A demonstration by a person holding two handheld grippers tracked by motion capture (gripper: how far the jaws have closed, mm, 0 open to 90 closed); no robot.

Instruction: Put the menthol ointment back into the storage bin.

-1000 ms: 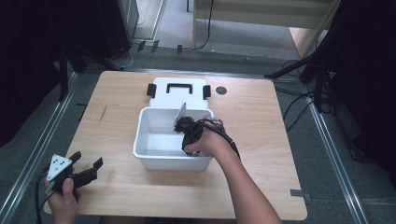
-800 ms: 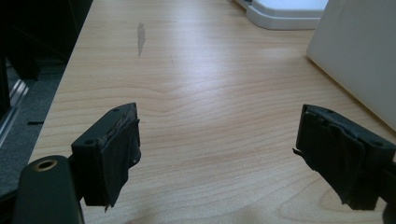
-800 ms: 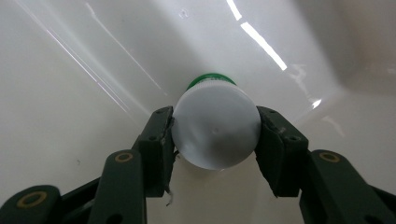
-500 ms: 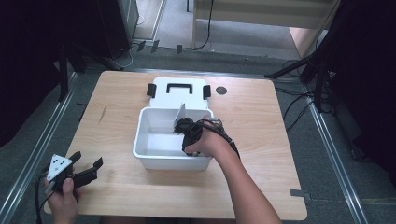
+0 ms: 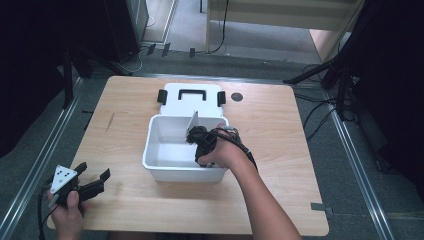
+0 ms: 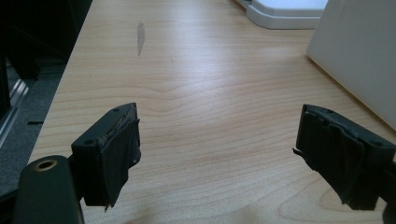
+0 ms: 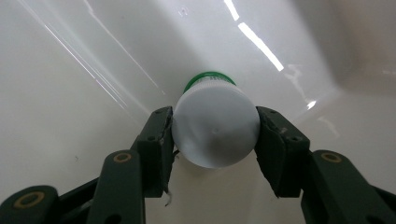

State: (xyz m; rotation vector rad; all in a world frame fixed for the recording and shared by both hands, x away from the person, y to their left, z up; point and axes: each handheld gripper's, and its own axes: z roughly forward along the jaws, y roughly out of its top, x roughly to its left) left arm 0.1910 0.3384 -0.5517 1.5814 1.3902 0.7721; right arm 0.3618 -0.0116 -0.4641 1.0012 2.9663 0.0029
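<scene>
A small white bottle with a green cap [image 7: 215, 128] sits inside the white plastic bin [image 5: 165, 161], clamped on both sides between the jaws of the right gripper [image 7: 214, 140], which reaches down into the bin's right part beside an upright divider [image 5: 193, 123]. Behind the bin lies its white lid [image 5: 190, 97] with black latches. Well left of the bin, near the wooden table [image 5: 280, 150] edge, the left gripper [image 6: 217, 161] holds its jaws spread wide over bare wood, gripping nothing.
</scene>
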